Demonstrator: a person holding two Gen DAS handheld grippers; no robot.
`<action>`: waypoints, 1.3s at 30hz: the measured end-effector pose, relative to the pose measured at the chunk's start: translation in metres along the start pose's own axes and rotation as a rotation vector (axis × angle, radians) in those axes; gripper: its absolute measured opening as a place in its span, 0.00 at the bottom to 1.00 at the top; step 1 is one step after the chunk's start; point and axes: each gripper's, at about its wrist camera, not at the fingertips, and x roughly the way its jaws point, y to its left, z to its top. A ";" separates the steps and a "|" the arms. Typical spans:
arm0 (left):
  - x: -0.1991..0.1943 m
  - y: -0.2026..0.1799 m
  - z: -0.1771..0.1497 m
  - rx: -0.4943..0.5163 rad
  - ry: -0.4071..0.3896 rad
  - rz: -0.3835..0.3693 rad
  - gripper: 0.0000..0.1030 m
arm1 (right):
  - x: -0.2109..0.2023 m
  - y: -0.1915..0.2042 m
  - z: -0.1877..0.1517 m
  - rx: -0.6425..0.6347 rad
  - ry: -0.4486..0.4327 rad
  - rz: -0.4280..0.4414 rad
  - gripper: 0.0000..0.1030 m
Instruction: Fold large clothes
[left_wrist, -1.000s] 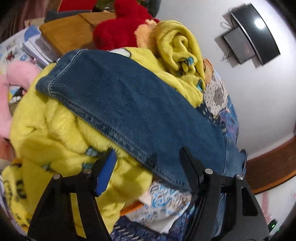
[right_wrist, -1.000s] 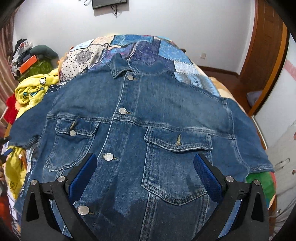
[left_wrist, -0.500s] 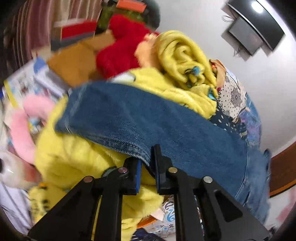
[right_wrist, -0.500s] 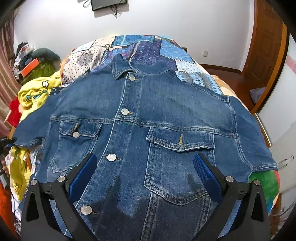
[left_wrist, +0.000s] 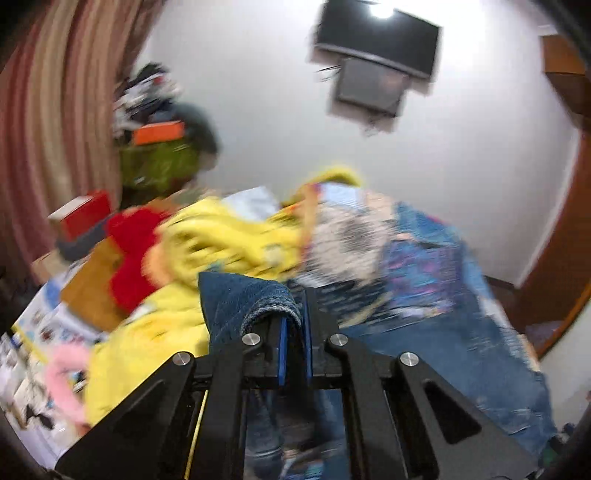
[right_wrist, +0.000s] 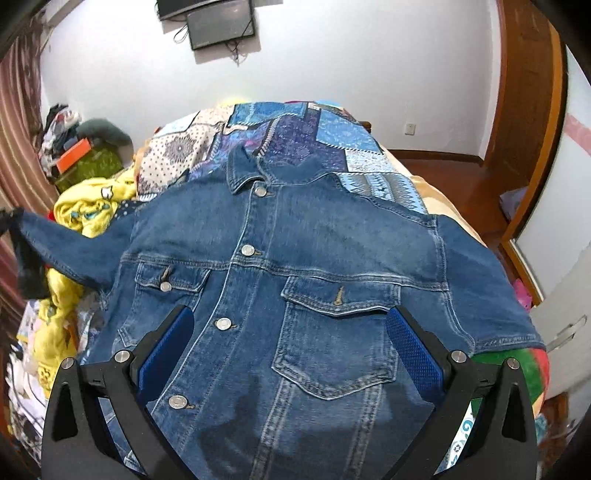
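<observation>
Left gripper (left_wrist: 294, 332) clamped on denim jacket (right_wrist: 295, 288) sleeve (right_wrist: 70, 247) raised at nine o'clock, right gripper (right_wrist: 290, 350) spread wide above jacket front

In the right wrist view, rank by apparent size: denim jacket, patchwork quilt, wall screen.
1. denim jacket, though nearest the camera.
2. patchwork quilt, partly hidden under the jacket.
3. wall screen, farthest away.

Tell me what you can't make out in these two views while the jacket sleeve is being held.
- Denim jacket hem: right wrist view, cut off by the bottom edge and hidden behind the right gripper.
- Left gripper pad contact on the sleeve: left wrist view, the cuff folds over the fingers.
- Yellow blanket print: left wrist view, motion blur.
- Left gripper in the right wrist view: a dark smear at the left edge.
</observation>
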 end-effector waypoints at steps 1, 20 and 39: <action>0.001 -0.024 0.004 0.020 -0.009 -0.037 0.06 | -0.001 -0.002 -0.001 0.013 0.002 0.008 1.00; 0.089 -0.282 -0.197 0.435 0.509 -0.285 0.04 | -0.015 -0.098 -0.014 0.161 0.009 0.019 1.00; 0.024 -0.111 -0.166 0.109 0.470 -0.170 0.63 | -0.014 -0.058 0.025 -0.095 -0.026 0.011 1.00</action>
